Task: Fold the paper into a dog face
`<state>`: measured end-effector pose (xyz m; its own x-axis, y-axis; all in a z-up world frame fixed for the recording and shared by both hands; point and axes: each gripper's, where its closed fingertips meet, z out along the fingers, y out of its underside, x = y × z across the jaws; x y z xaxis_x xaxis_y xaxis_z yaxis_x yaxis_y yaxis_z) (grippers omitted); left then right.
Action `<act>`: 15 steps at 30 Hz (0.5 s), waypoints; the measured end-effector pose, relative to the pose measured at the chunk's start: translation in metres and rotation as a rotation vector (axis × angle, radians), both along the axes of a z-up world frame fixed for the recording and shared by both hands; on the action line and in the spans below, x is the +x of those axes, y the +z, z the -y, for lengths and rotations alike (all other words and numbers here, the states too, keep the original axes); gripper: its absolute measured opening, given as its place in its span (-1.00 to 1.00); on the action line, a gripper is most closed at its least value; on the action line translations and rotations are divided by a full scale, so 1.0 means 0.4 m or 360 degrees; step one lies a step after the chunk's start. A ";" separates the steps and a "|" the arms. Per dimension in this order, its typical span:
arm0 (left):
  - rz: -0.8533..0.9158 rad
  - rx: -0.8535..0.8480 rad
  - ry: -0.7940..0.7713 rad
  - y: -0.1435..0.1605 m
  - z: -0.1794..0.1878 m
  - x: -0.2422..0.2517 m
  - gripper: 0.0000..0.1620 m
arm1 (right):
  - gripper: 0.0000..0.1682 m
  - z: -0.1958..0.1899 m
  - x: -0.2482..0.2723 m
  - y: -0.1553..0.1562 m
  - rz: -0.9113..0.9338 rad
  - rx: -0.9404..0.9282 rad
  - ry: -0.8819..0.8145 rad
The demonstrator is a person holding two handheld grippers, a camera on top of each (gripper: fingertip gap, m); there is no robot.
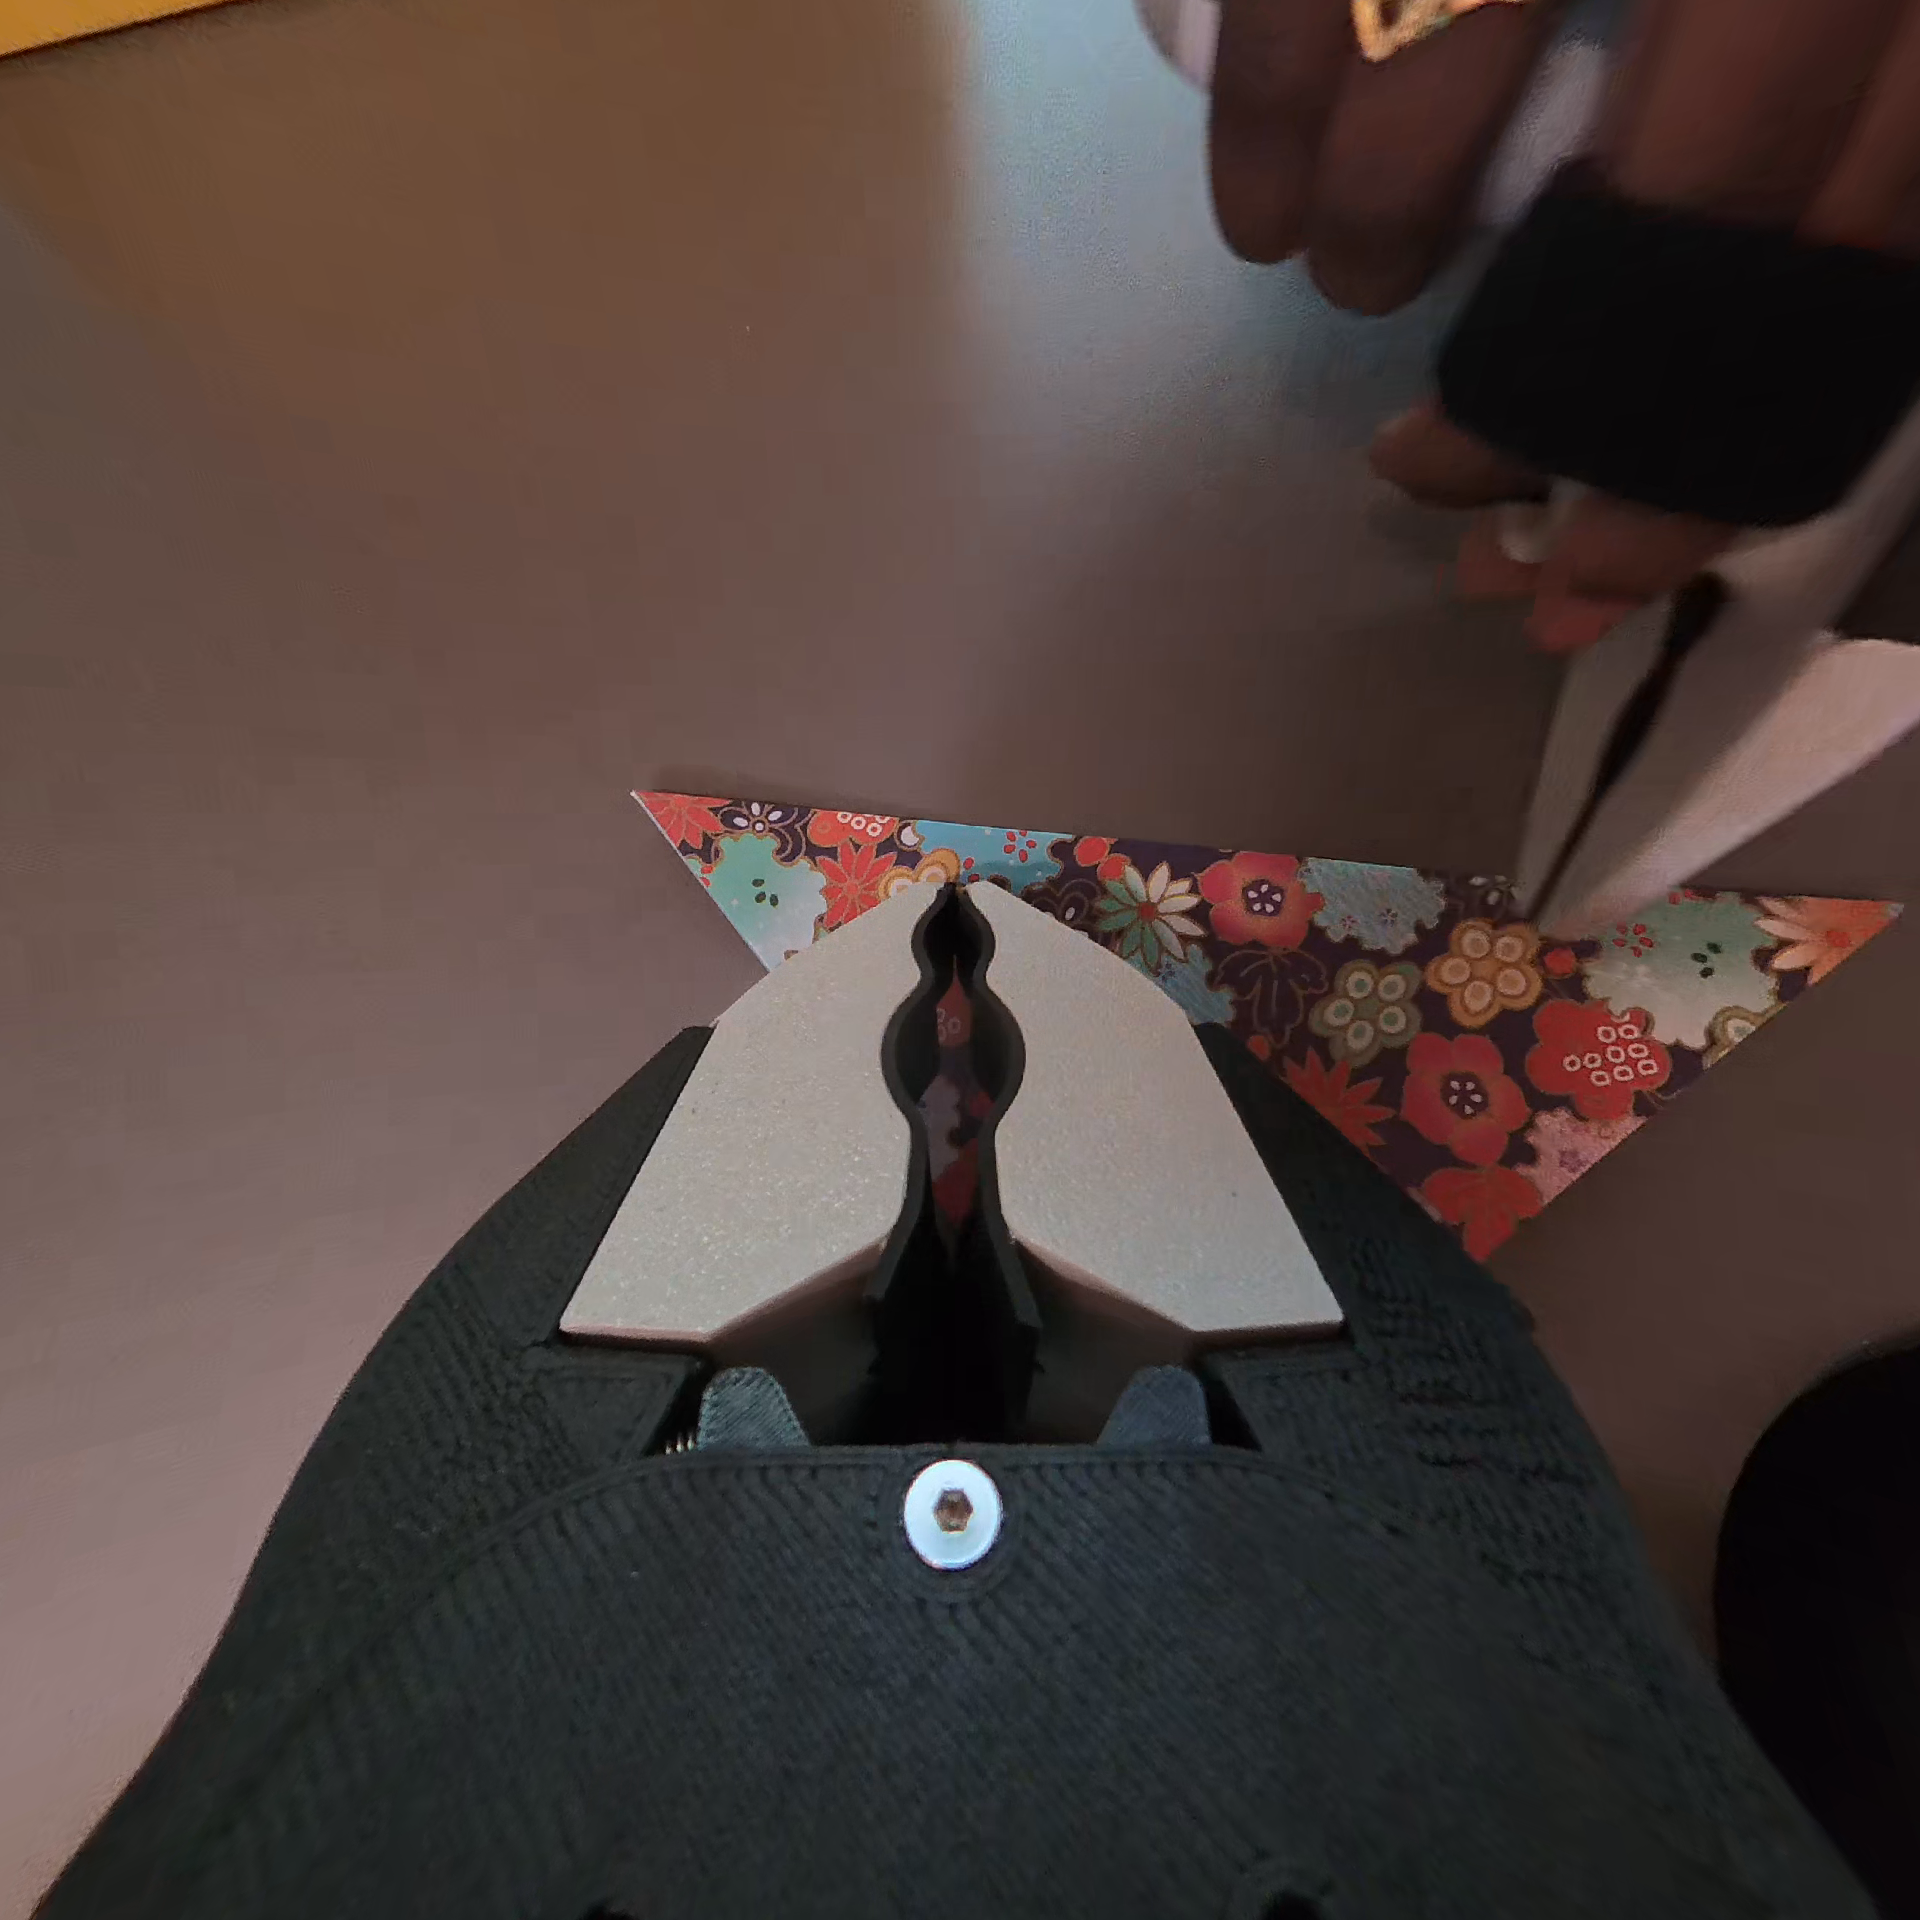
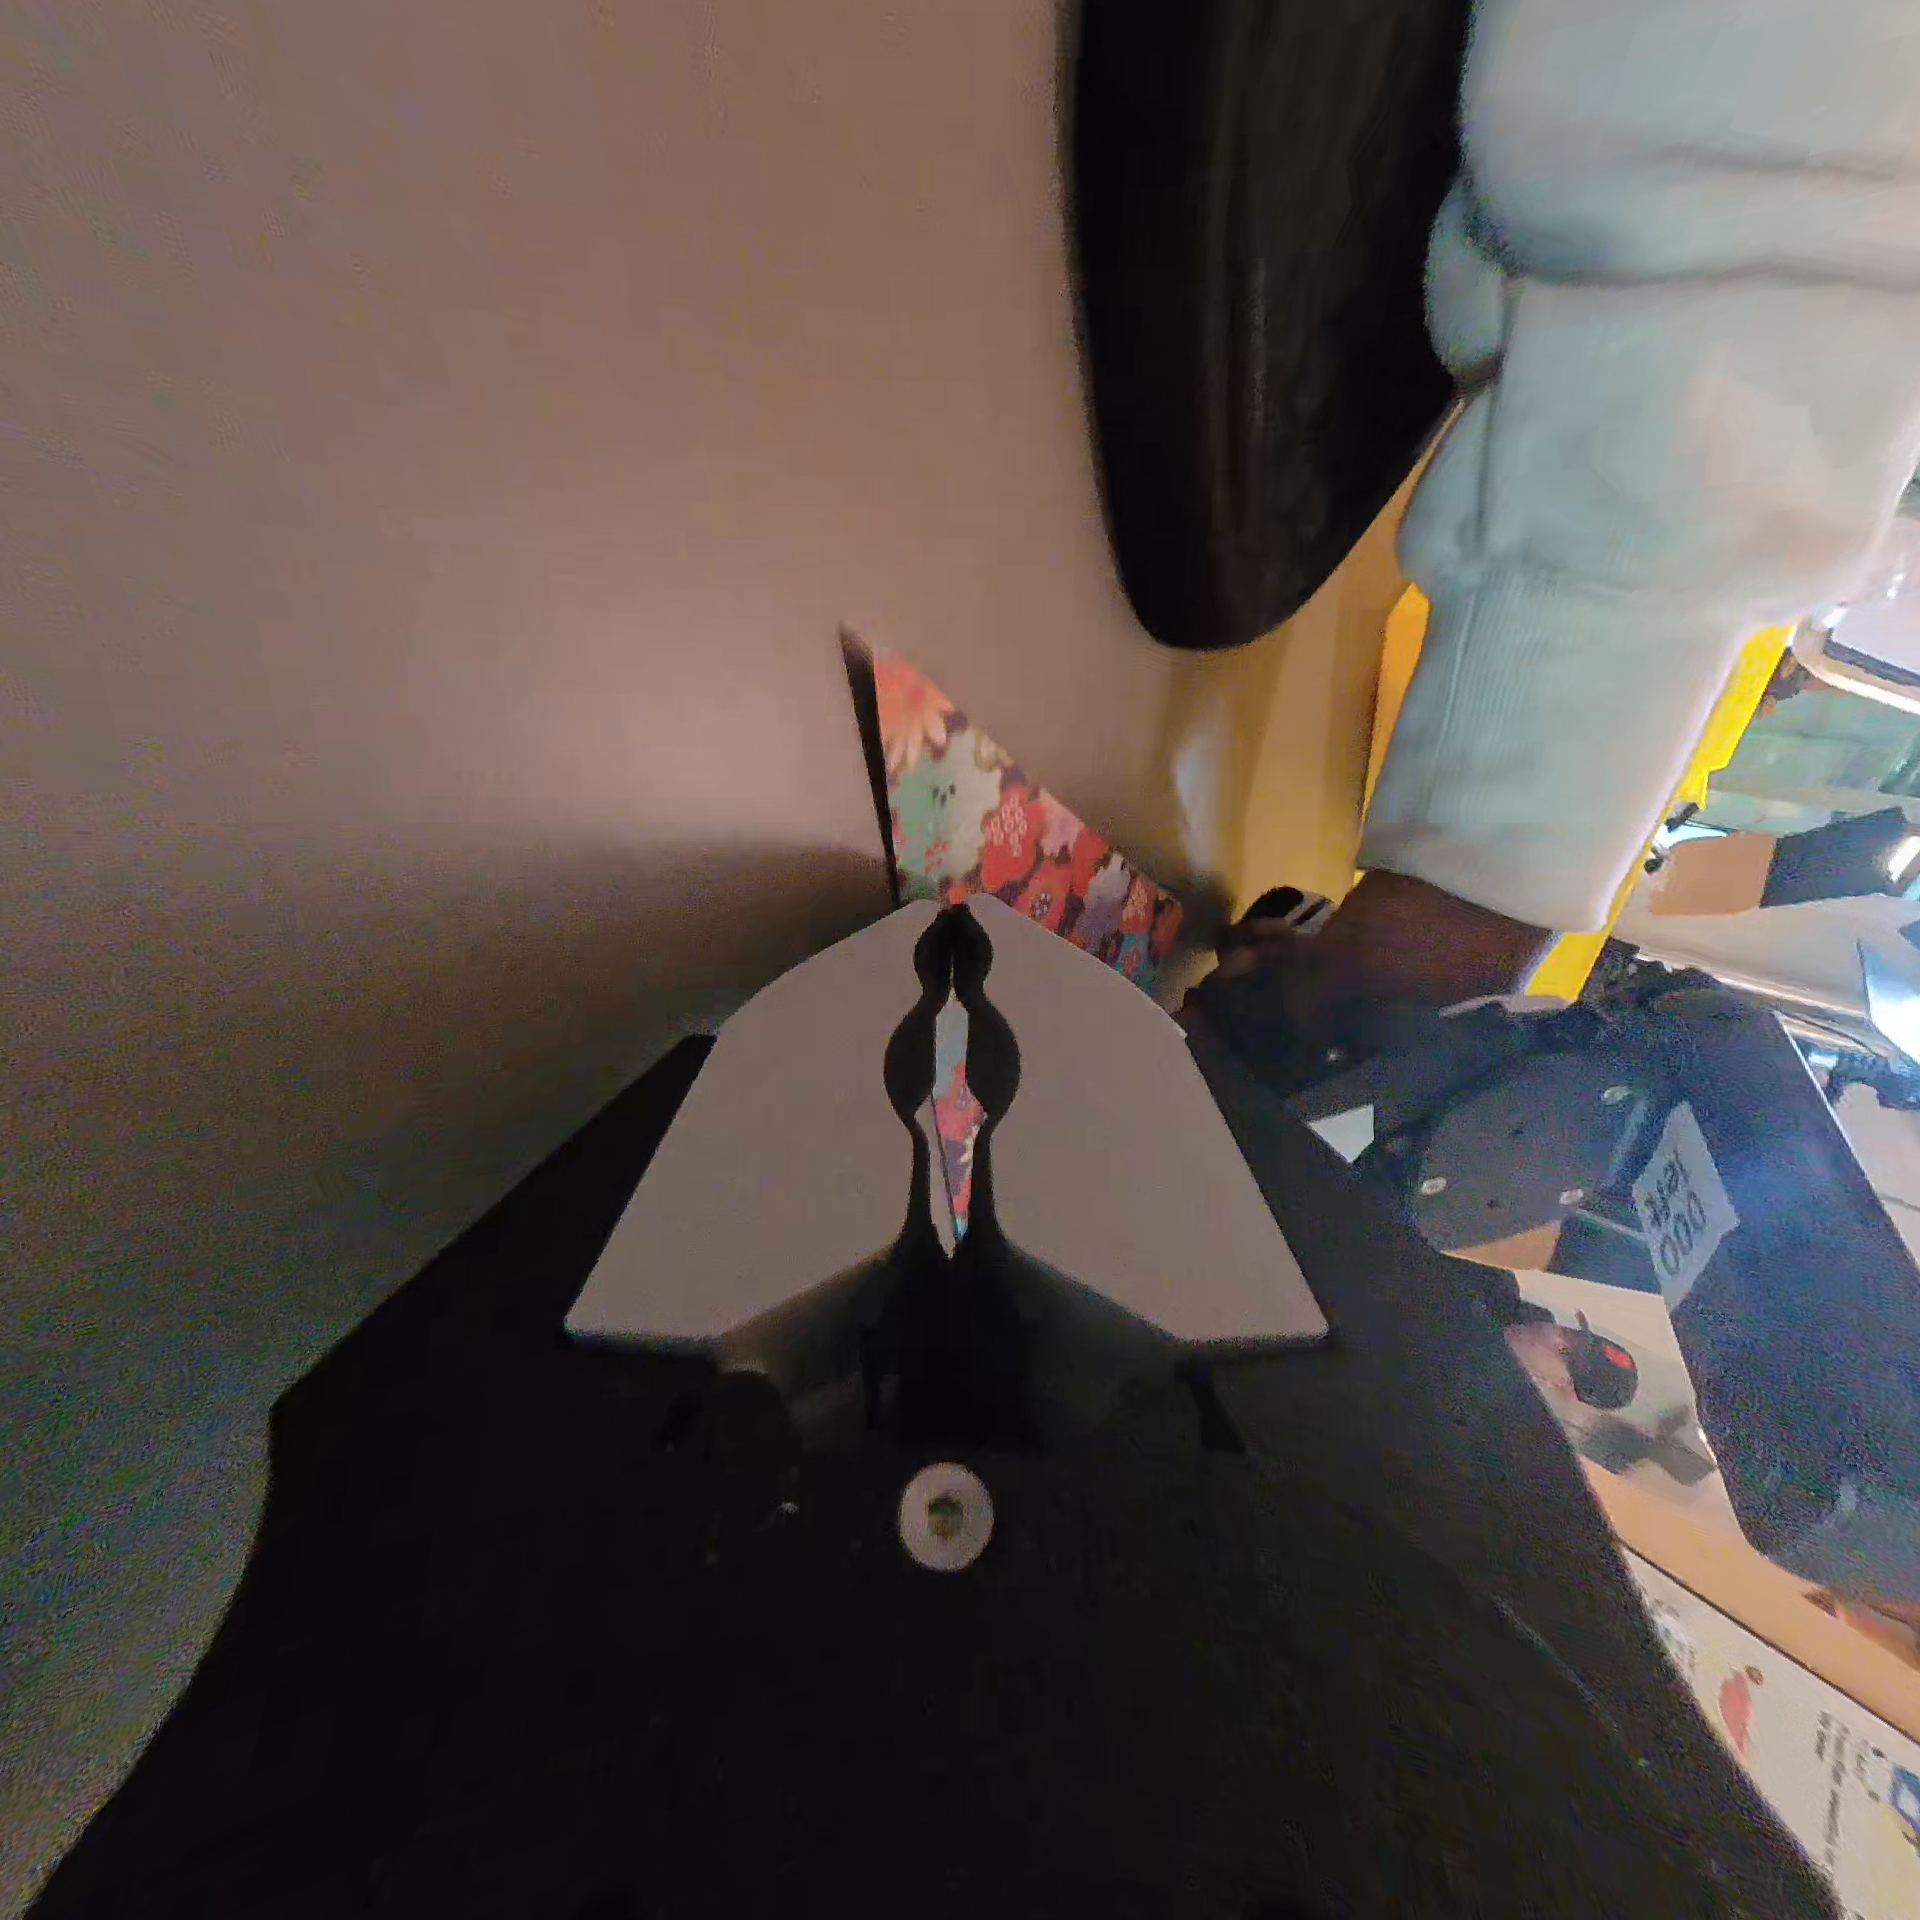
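A: Where is the paper?

B: In the left wrist view it lies flat on the grey-brown worktop as a folded triangle, floral side up: red, teal and orange flowers on a dark ground. Its long straight edge is on the far side, 1 point reaches left, 1 right, and the 3rd comes near, towards the right.

A: And the left tongs?

B: Clenched, tips all but touching, resting over the left part of the triangle. The pattern shows through the narrow gap between the 2 pale pads, but I cannot tell whether any paper is actually caught between them.

A: The right tongs?

B: Also closed at the tips. In the right wrist view a sliver of patterned paper sits in the gap between the pads, and the printed paper carries on just beyond the tips; whether it is pinched there is unclear. In the left wrist view, those tongs come down steeply from the far right, blurred, with their tips touching the far edge of the triangle towards its right end.

A: Anything else?

B: A hand wearing a ring holds the right tool at the far right. In the right wrist view a pale sleeve and a dark rounded shape lie beyond the paper, with yellow behind them.
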<state>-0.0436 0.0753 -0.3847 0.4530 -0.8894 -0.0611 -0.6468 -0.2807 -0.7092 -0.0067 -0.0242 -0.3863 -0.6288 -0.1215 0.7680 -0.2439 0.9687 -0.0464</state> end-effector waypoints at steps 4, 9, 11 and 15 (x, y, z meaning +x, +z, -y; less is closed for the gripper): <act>-0.0004 0.0005 0.0005 0.000 0.000 0.000 -0.99 | -1.00 0.090 0.037 0.003 0.0133 -0.0075 0.0150; -0.0007 0.0009 0.0002 0.001 0.000 0.000 -0.99 | -1.00 0.062 -0.004 0.066 0.0089 -0.0406 -0.0015; -0.0008 0.0008 -0.0002 0.001 0.000 0.000 -0.99 | -1.00 -0.069 -0.058 0.068 0.0007 -0.0432 -0.0314; 0.0010 -0.0001 -0.0004 0.001 0.001 0.000 -0.98 | -1.00 -0.144 -0.083 0.007 0.0071 -0.0273 -0.0438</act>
<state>-0.0437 0.0750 -0.3843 0.4510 -0.8907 -0.0575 -0.6432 -0.2796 -0.7128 -0.0397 0.0333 -0.3837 -0.6538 0.1865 0.7334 0.0319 0.9751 -0.2195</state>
